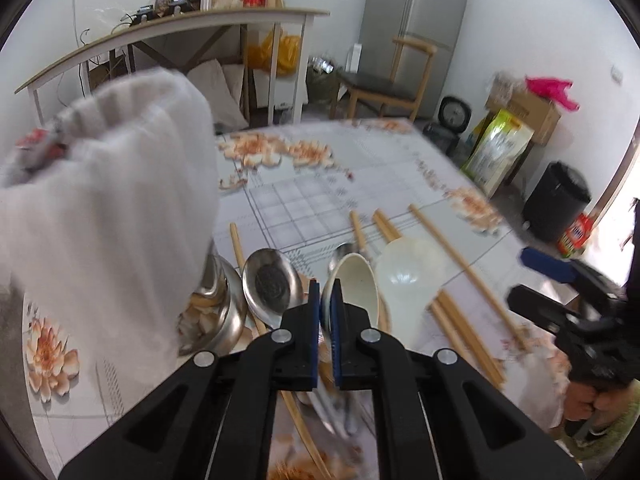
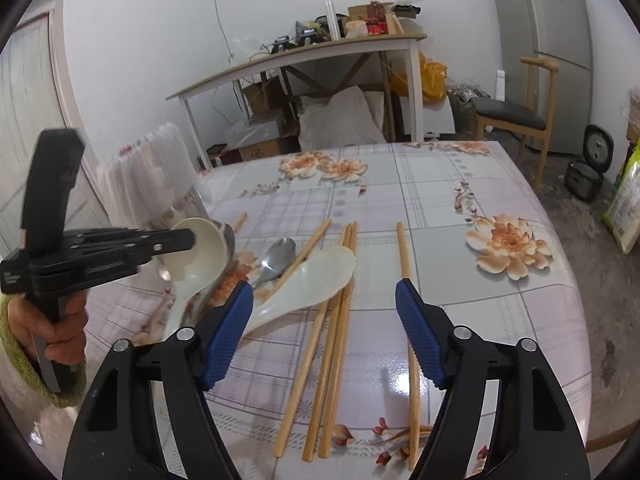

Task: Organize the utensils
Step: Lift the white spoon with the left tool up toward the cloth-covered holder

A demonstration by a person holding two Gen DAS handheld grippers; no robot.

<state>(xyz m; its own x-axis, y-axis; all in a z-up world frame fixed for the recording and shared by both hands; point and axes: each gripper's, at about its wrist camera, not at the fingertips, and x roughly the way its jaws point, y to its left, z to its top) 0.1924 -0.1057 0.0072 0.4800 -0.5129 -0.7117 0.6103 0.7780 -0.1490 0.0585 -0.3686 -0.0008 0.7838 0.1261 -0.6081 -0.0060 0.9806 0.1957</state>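
My left gripper [image 1: 326, 304] pinches the cream ceramic soup spoon [image 1: 356, 284], lifted beside the white ribbed holder [image 1: 120, 184]. I'd tip it handle-down. Right gripper [image 2: 324, 312] hangs open over wooden chopsticks [image 2: 332, 340].

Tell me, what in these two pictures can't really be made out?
- Left wrist view: the white cloth-like thing is motion-blurred; what it is stays unclear.
- Left wrist view: it hides most of the steel container.
- Left wrist view: the left gripper covers the cream ceramic spoon's handle.
- Right wrist view: the right gripper cuts off the lone chopstick.
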